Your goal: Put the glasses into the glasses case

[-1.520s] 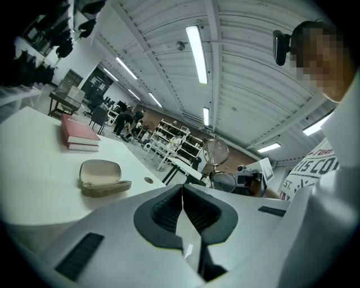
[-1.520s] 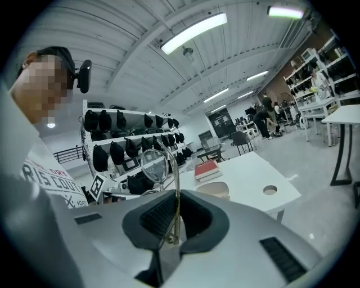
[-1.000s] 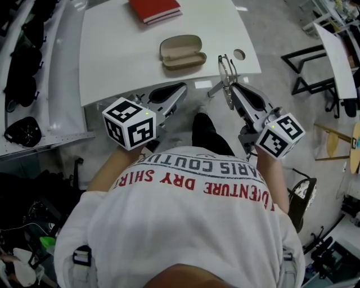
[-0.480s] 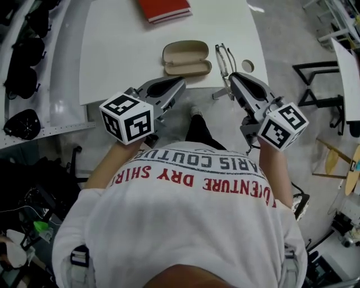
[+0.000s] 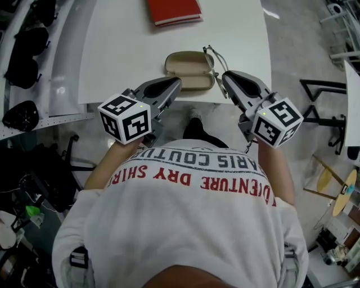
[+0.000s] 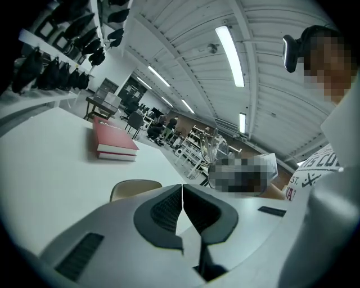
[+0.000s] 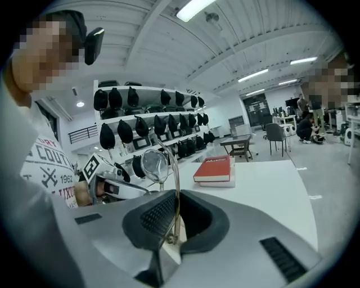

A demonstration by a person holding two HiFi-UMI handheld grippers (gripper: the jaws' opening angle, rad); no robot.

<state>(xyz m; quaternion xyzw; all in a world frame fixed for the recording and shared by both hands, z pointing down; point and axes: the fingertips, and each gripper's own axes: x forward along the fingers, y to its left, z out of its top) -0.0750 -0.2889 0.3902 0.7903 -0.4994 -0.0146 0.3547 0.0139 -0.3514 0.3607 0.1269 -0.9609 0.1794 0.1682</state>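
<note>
Right gripper (image 7: 175, 197) is clamped on the glasses (image 7: 155, 165): its jaws pinch one thin temple arm, and the lens stands upright above the pads. In the head view the glasses hang at the right end of the glasses case (image 5: 190, 70). The case lies open on the white table (image 5: 112, 56) near the front edge, both beige halves facing up. The frame looks to be just beside the case's rim rather than down inside it, though from overhead I can't tell whether it touches.

Over to the left gripper (image 6: 183, 190): jaws together, dark pads meeting along a thin line, nothing between them. It hovers at the table's front edge, just left of the case, tips angled towards it. The two grippers flank the case, one on either side.

A red book (image 5: 173, 10) lies at the far side of the table, well apart from the case. The person's white shirt (image 5: 185, 225) fills the bottom of the head view.
</note>
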